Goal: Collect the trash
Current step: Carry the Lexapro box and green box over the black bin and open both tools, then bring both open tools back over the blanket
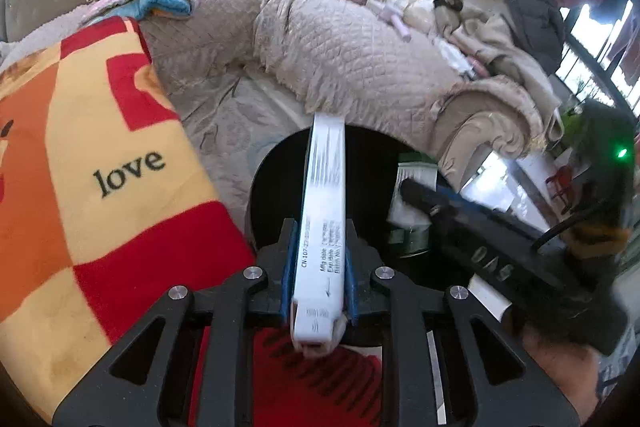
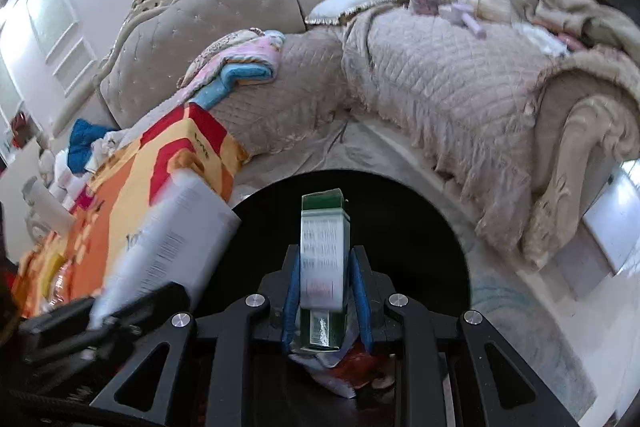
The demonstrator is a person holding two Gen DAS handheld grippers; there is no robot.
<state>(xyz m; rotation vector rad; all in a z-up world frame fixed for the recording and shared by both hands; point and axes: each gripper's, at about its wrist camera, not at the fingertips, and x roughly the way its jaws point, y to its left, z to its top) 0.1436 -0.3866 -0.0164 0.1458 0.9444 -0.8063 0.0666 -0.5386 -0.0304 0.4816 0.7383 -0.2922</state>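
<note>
Both tongs loaded, both poised above the bin.

Left tongs [image 1: 319, 267]: clenched on a long white cardboard carton with printed date text [image 1: 322, 219], gripped near its near end, blue pads flat against its two broad sides. The carton's far end reaches out over the round black trash bin [image 1: 276, 187] below.

Right tongs [image 2: 326, 291]: clenched on a green-and-white printed cardboard box [image 2: 324, 259], held upright between the blue pads, directly above the same bin opening [image 2: 420, 227]. In the left view this box [image 1: 414, 187] sits just right of the white carton; the two look apart, though blur prevents certainty.

Bin contents: a crumpled red-and-white wrapper [image 2: 344, 371] shows below the right tongs; we cannot tell how deep it lies.

Surroundings: bin stands on pale patterned carpet [image 2: 540, 307], near a beige quilted sofa [image 1: 352, 55]. An orange-red-yellow blanket printed "love" [image 1: 100, 167] lies to the left.

Our judgement: the step in hand is the drop. Next move calls for releasing each tongs with its item fully inside the rim; the long carton may need tipping downward first, or it could catch the far edge.
</note>
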